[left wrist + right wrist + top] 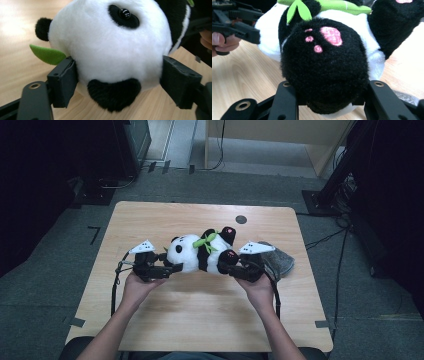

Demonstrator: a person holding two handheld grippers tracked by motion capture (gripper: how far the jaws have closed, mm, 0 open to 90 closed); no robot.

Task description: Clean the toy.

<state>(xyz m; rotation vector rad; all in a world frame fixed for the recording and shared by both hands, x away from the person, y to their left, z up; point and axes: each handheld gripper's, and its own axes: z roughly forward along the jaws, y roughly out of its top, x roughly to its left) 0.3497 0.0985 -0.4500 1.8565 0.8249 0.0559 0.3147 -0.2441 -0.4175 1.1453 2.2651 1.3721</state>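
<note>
A plush panda (pixel 200 252) hangs lengthwise between the two grippers, over the middle of a pale wooden table (pixel 200 320) with a smooth grain and rounded corners. The toy is soft and fuzzy, with short white pile on the round head and belly, and black pile on the ears, eye patches, arms and legs. A glossy black bead eye (pixel 124 13) sits in its dark patch. Pink stitched pads mark the sole of the foot (pixel 324 67), which is blunt and rounded. Flat green felt leaves (pixel 207 241) and a green stalk lie across the chest.

The toy's long axis runs across the table, side to side in the high view: the head points toward the person's left, the feet toward the person's right, with one leg raised up and away.

The left gripper (pixel 117 80) has its hard, blocky black pads on either side of the head, pressed into the fur at the cheeks, jaws spread wide around it. The right gripper (pixel 329 100) clamps the near foot between its two matt black jaws, the pile bulging out above them; its grip is narrower.

Just beyond the right gripper, a grey cloth (pixel 280 260) with a soft, woven look lies crumpled on the table. A small dark round spot (pixel 241 219) marks the tabletop near the far edge.
</note>
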